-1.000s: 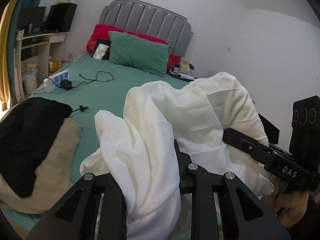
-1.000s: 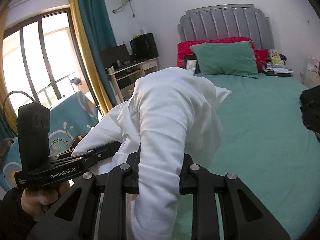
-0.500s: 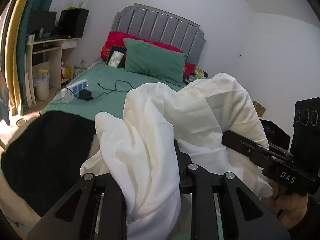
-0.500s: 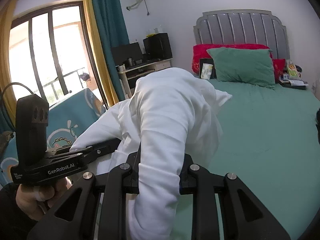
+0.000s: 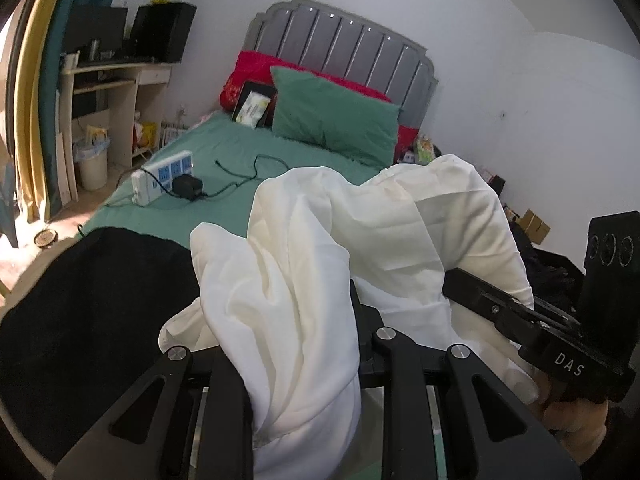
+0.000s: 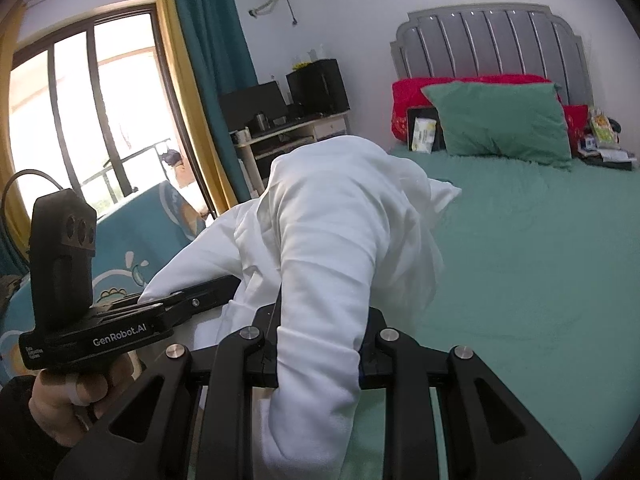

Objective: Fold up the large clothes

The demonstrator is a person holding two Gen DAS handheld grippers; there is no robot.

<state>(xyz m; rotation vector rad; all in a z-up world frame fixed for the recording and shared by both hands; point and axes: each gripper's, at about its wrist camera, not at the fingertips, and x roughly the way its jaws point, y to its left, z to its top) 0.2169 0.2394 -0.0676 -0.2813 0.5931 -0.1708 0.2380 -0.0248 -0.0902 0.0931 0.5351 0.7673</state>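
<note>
Loosely bunched white garment [image 5: 304, 280], draped over both grippers' fingers [image 6: 266, 344]

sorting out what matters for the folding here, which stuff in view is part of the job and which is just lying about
Part of the job:
- white garment, bunched
- left hand-held gripper, clamped on it
- right hand-held gripper, clamped on it too
- bed

Just lying about:
- power strip with charger
- green pillow
- black cloth
- desk
</note>
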